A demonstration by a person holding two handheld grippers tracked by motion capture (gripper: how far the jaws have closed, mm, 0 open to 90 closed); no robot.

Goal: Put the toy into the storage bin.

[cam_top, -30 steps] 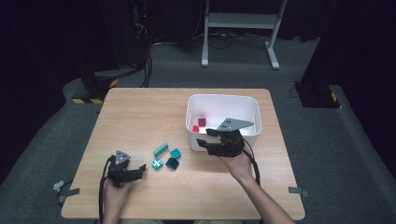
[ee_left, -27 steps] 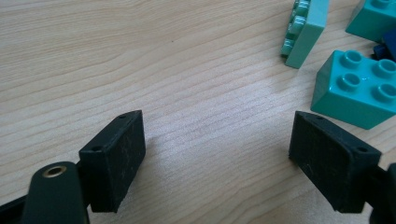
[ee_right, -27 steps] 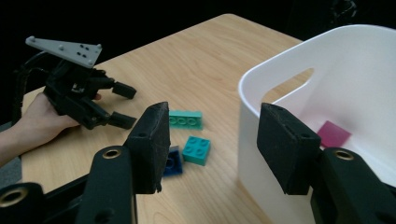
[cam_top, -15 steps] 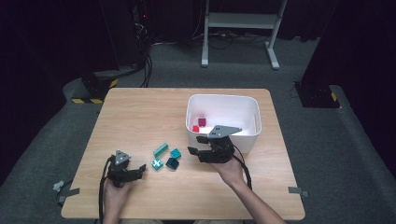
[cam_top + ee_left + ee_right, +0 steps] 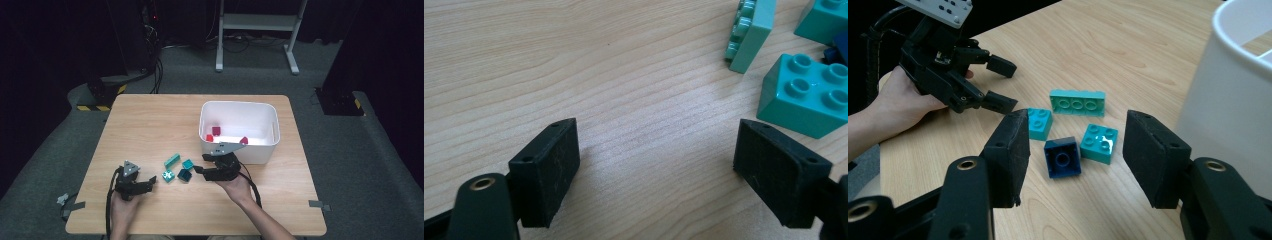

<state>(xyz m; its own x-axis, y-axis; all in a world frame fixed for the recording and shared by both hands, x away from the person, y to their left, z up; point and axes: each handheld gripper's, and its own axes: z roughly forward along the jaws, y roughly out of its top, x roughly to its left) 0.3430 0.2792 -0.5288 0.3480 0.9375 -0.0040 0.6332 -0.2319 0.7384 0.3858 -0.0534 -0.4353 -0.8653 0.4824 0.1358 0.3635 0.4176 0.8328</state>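
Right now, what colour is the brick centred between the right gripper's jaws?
Dark blue brick, single stud on top; the right gripper view shows it best.

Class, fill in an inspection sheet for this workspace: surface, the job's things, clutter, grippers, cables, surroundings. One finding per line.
Surface: light wooden table, bare apart from the items below.
Job's things: four plastic building bricks in a group, namely a long pale-green brick, two teal square bricks and a dark blue square brick; three red bricks lie inside the white plastic tub.
Clutter: nothing seen.
Grippers: left gripper open, low over the table left of the bricks; right gripper open, jaws framing the dark blue brick, not touching it.
Cables: a black cable trails from the left gripper; more cables lie on the floor behind.
Surroundings: grey carpet, white metal stand, dark background.
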